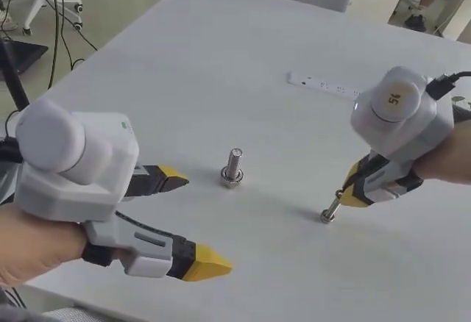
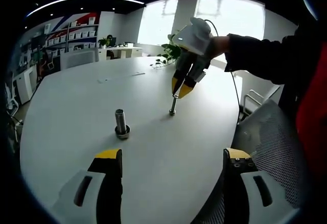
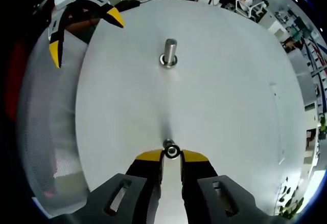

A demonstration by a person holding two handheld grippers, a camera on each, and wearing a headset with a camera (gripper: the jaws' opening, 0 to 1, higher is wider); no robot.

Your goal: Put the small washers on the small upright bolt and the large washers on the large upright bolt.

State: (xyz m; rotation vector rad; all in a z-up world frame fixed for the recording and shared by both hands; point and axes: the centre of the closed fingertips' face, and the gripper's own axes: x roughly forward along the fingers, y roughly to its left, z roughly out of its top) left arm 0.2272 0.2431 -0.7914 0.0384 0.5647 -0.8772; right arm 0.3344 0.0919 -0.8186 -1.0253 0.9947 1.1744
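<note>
my right hand-held gripper [image 1: 353, 195] has its jaws drawn nearly together, with a narrow slot left between them. a small metal ring [image 3: 171, 150] sits at the tips, directly over the small bolt [image 1: 330, 210]. i cannot tell whether that ring is a small washer in my grip or the bolt's own top end. my left hand-held gripper [image 1: 193, 223] is wide open and holds nothing, and it hovers close to the near edge of the tabletop [image 1: 221, 65]. the small bolt stands well in from every edge. the large bolt [image 1: 233, 164] stands nearer the middle of the tabletop, upright, with at least one washer [image 1: 231, 181] around its base. hazard 1: the small bolt appears to stand free on its head and reads as slightly leaning in the head view, so any sideways load from my tips could topple it. hazard 2: a washer let go off-axis could catch on the bolt's end, fall and roll across the smooth tabletop toward an edge. precaution: release straight down along the bolt, then withdraw straight up. clearance: the two bolts are well apart, so the right side has open room all round. a power strip [image 1: 324, 85] lies well off toward the far edge. the left side must mind the near edge.
</note>
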